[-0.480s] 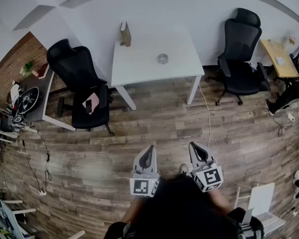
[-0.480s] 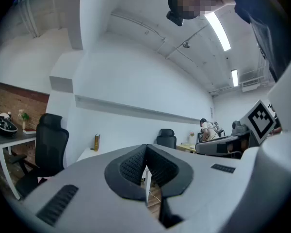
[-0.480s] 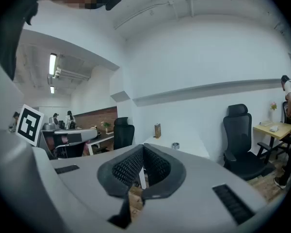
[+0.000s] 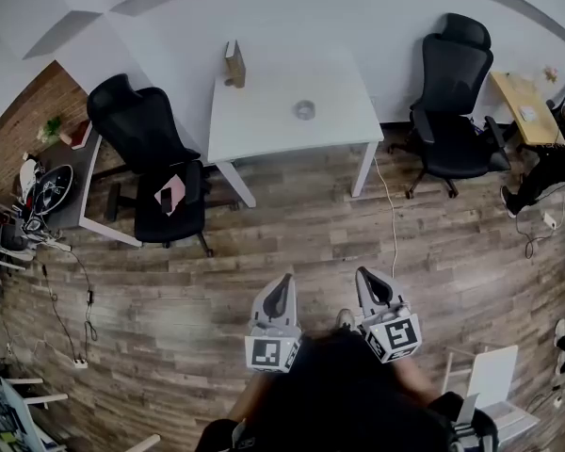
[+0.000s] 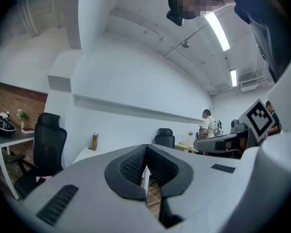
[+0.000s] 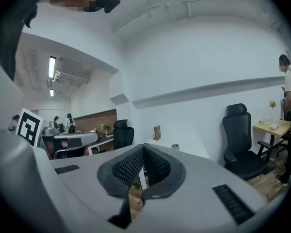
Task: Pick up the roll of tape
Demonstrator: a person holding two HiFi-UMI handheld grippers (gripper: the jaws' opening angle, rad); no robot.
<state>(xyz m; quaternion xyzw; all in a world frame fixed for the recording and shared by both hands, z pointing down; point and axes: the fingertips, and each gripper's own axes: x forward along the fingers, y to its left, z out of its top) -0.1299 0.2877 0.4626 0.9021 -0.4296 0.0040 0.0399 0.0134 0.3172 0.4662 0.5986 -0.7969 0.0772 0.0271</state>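
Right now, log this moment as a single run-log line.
phase: pre-pick | left gripper: shut, empty | right gripper: shut, empty | roll of tape: on white table, untouched, across the floor from both grippers

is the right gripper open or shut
Shut: the right gripper has its pads meeting at the tips, nothing between them; the roll of tape sits on the table.

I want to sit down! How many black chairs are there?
2. One black chair stands left of the white table; the other stands right of it, by the wall. Another may be hidden at the far right edge.
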